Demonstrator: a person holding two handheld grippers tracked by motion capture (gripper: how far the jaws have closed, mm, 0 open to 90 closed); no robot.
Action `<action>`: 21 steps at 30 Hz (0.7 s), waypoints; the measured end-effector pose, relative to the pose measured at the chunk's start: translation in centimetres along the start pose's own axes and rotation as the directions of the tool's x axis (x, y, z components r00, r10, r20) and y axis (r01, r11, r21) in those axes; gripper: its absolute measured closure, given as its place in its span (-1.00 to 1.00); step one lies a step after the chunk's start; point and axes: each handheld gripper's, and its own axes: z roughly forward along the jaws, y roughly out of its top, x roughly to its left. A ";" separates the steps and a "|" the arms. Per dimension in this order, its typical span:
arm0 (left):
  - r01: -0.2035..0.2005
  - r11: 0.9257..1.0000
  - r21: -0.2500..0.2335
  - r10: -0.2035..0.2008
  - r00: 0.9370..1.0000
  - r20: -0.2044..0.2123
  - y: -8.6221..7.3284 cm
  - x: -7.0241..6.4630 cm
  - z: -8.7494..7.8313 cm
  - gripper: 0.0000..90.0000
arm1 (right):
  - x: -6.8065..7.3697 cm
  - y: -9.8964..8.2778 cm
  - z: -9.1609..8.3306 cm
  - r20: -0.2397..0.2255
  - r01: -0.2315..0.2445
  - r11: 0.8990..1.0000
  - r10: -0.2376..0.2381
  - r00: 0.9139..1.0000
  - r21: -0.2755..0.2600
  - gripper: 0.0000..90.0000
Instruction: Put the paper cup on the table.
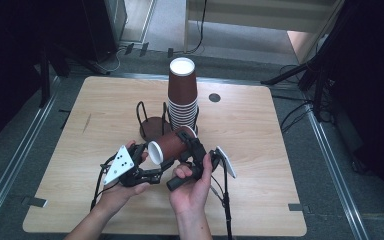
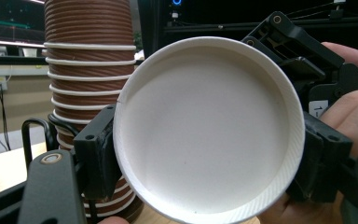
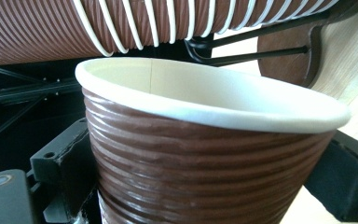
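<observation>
A brown ribbed paper cup (image 1: 172, 144) lies on its side in the air above the table's front half, held between both grippers. Its white base (image 2: 209, 126) faces my left gripper (image 1: 152, 160), whose pads (image 2: 98, 149) press on the base end from both sides. My right gripper (image 1: 192, 145) is closed on the cup's wall (image 3: 205, 163) just under the white rim, a jaw on either side. Right behind the cup rises a tall stack of upside-down brown cups (image 1: 182, 95).
A black wire cup holder (image 1: 152, 125) with a round brown base stands left of the stack, which sits in its other ring. The wooden table (image 1: 260, 150) has a small dark grommet (image 1: 214, 97) at the back. Cables and stand legs lie on the floor around it.
</observation>
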 end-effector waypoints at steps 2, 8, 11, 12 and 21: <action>0.007 1.000 0.007 -0.007 1.000 -0.009 0.0 0.0 -0.1 -0.49 | 0.0 0.0 0.1 0.001 -0.006 1.000 0.006 1.000 0.005 -0.79; 0.057 0.998 0.019 -0.057 0.998 -0.024 0.6 -0.1 -0.4 -0.60 | -0.1 -0.1 0.3 -0.035 0.002 1.000 -0.001 0.999 0.022 -0.76; 0.080 0.997 0.013 -0.080 0.996 -0.042 0.9 -0.1 -0.7 -0.81 | 0.1 0.0 0.2 -0.052 0.013 1.000 -0.012 0.999 0.020 -0.75; 0.088 0.996 0.009 -0.087 0.995 -0.050 0.9 -0.1 -0.8 -0.81 | 0.2 0.1 0.2 -0.053 0.020 1.000 -0.018 0.998 0.024 -0.75; 0.127 0.992 0.015 -0.127 0.992 -0.024 1.2 0.1 -1.2 -1.00 | 0.9 0.8 -0.5 -0.065 0.080 0.996 -0.083 0.994 -0.038 -0.74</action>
